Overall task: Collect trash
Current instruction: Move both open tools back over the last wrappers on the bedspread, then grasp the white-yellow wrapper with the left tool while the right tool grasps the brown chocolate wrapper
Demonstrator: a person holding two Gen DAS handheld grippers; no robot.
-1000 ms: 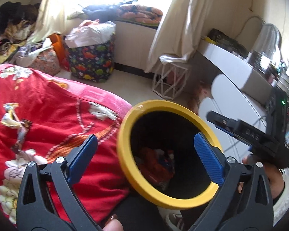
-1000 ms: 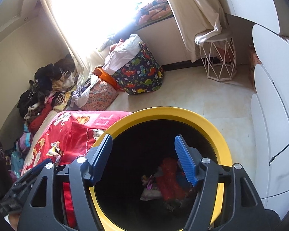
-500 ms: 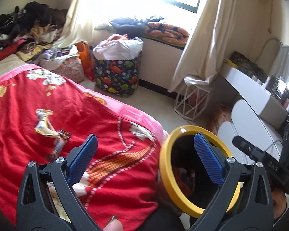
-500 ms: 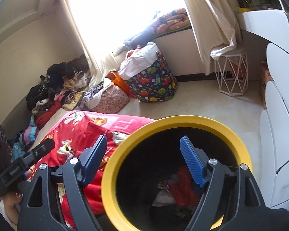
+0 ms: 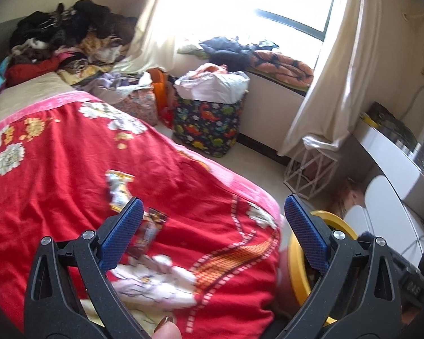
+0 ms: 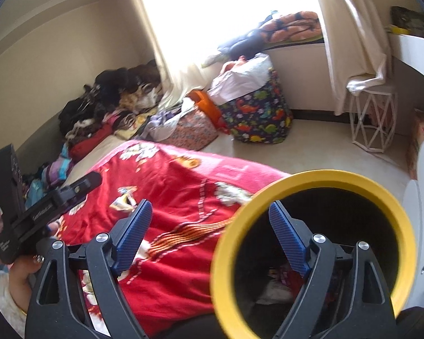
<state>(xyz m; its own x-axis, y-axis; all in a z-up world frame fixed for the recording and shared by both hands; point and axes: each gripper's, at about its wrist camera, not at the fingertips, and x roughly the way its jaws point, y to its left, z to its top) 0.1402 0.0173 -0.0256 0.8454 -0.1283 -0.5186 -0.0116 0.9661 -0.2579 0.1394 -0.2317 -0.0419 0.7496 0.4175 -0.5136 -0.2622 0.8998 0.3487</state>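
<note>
A yellow-and-white snack wrapper (image 5: 118,188) and a darker wrapper (image 5: 151,227) lie on the red flowered blanket (image 5: 56,175). My left gripper (image 5: 212,234) hangs open over the blanket, its left pad just in front of the dark wrapper, nothing between the pads. The yellow-rimmed black bin (image 6: 333,178) stands beside the bed, with trash (image 6: 279,282) at its bottom. My right gripper (image 6: 212,237) straddles the bin's left rim, its jaws opening and empty. The same yellow wrapper (image 6: 125,197) shows on the blanket (image 6: 183,186) in the right wrist view. The bin rim (image 5: 296,271) peeks behind my left gripper's right finger.
A dinosaur-print laundry bag (image 5: 209,124) and an orange bag stand on the floor under the window. A white wire stool (image 5: 313,169) and white drawers (image 5: 387,214) line the right side. Piled clothes (image 5: 70,39) fill the bed's far end.
Both grippers swung left from the bin toward the bed. The bin slid to the right of both views. The wrappers now lie near my left gripper's pads. The right jaws spread wider.
</note>
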